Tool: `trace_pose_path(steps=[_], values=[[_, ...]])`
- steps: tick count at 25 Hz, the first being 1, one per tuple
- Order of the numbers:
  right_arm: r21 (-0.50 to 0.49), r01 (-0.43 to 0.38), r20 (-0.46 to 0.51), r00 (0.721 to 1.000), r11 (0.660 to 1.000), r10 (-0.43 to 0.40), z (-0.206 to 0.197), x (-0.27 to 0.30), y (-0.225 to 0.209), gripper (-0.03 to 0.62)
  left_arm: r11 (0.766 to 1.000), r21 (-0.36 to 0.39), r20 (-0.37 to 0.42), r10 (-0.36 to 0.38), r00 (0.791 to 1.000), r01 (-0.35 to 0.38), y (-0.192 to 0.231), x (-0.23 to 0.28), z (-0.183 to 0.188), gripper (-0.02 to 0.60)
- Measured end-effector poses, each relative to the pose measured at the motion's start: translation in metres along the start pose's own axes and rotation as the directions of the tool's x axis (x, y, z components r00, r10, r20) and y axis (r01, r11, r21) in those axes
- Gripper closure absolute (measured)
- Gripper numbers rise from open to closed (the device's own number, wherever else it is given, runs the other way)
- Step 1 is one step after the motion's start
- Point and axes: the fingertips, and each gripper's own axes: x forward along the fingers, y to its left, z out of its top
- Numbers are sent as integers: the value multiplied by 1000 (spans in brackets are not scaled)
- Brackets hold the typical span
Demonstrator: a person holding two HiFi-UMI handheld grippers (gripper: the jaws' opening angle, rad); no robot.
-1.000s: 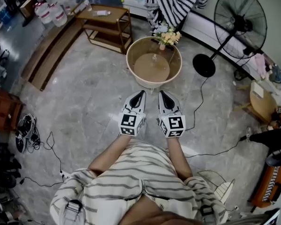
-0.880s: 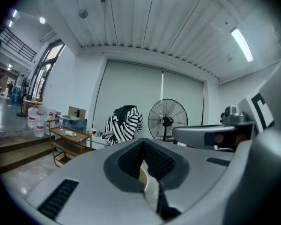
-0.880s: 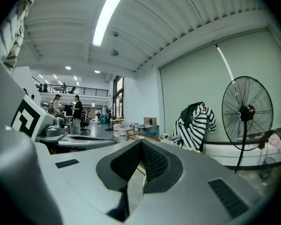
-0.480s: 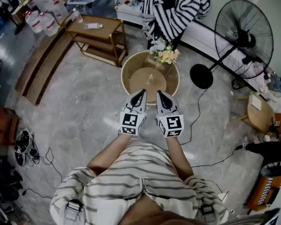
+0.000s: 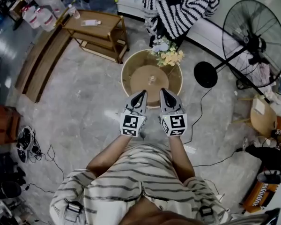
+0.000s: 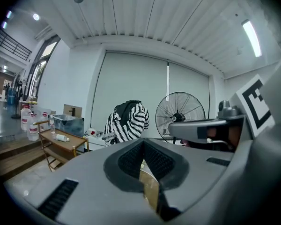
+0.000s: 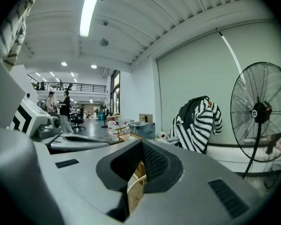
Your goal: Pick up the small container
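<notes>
left gripper (image 5: 139, 95) and right gripper (image 5: 166, 93) both pinched shut, nothing in them, at the near edge of the round table (image 5: 125, 77); small container (image 5: 151, 80) sits mid-table; hard to see, but probably light and tippy; i'd pinch its sides low
</notes>
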Motion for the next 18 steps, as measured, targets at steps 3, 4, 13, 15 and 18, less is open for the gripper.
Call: trace_pose_path(steps=[3, 4, 13, 15, 18], values=[[1, -8, 0, 1000, 1000, 8, -1, 16, -24, 586, 1000, -11, -27, 23, 999, -23, 4, 22, -9, 584], [4, -18, -5, 1000, 1000, 18, -5, 22, -31, 586, 999, -14, -36, 37, 999, -37, 4, 29, -14, 584], [47, -117, -110, 986, 992, 121, -61, 71, -74, 586, 991, -29, -94, 129, 987, -132, 21, 94, -53, 584], [59, -121, -130, 983, 991, 128, -81, 81, -84, 586, 989, -34, -105, 140, 984, -145, 26, 111, -67, 584], [83, -123, -169, 976, 989, 135, -117, 88, -94, 586, 987, -44, -128, 151, 980, -158, 29, 131, -96, 584]])
